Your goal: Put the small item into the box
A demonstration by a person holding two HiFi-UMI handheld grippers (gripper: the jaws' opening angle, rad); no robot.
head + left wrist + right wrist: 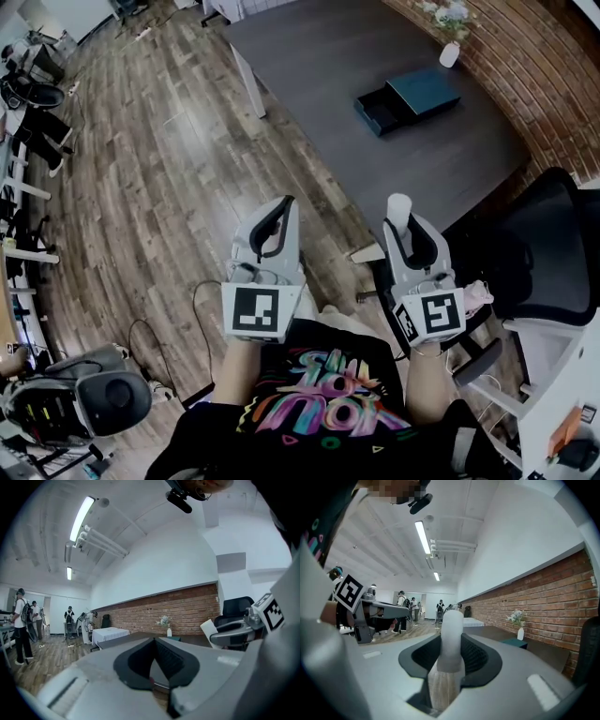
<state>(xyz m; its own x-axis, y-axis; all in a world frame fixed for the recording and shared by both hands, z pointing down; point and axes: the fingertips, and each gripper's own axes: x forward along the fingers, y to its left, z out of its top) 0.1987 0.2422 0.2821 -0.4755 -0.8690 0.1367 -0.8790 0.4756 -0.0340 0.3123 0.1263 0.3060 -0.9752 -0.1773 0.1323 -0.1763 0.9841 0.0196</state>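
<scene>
A dark teal box with its drawer pulled open lies on the far part of the dark grey table; the right gripper view shows the box far ahead. My right gripper is shut on a small white cylinder with a rounded top, which stands up between the pads. My left gripper is beside it, its jaws shut with nothing between them. Both are held close to the person's chest, well short of the table and box.
A small white vase with flowers stands behind the box by the brick wall. A black office chair is at the right. Cables and equipment lie on the wooden floor at lower left. People stand far off.
</scene>
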